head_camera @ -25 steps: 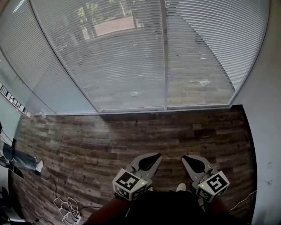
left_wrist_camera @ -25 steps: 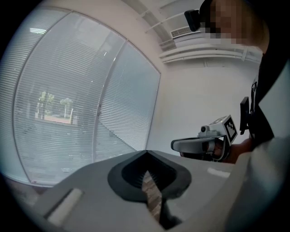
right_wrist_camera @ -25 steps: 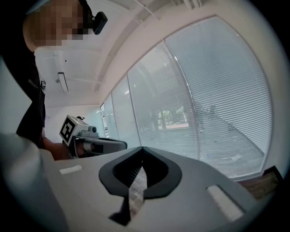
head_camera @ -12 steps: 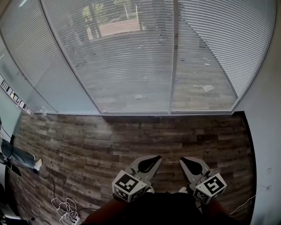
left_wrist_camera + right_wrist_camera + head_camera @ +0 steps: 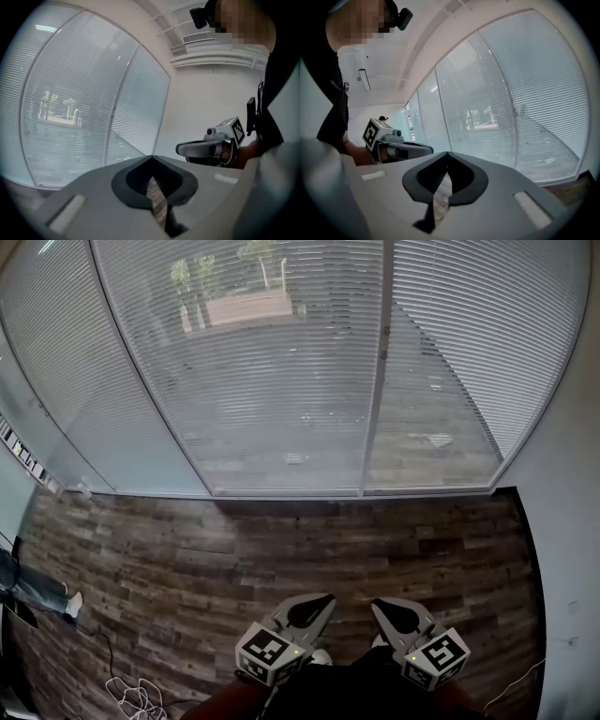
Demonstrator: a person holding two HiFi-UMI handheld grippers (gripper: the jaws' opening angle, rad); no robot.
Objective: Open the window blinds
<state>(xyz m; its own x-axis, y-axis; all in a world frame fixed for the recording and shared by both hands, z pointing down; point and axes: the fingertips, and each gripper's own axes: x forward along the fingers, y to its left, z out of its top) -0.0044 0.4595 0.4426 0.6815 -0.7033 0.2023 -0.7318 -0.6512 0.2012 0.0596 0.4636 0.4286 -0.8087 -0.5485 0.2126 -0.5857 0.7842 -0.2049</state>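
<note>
Two-handed stance: holds the left gripper [image 5: 328, 597] and the right gripper [image 5: 376, 603] side by side at 6 o'clock in the head view, near each other, not touching. Shows both pairs of jaws closed tip to tip, gripping nothing. Faces the window blinds [image 5: 281, 362], lowered over the glass from 9 through 12 to 3 o'clock, well apart from both grippers. Stands on a wood-plank floor [image 5: 281, 540], with a white cable [image 5: 131, 690] coiled at 7 o'clock.
</note>
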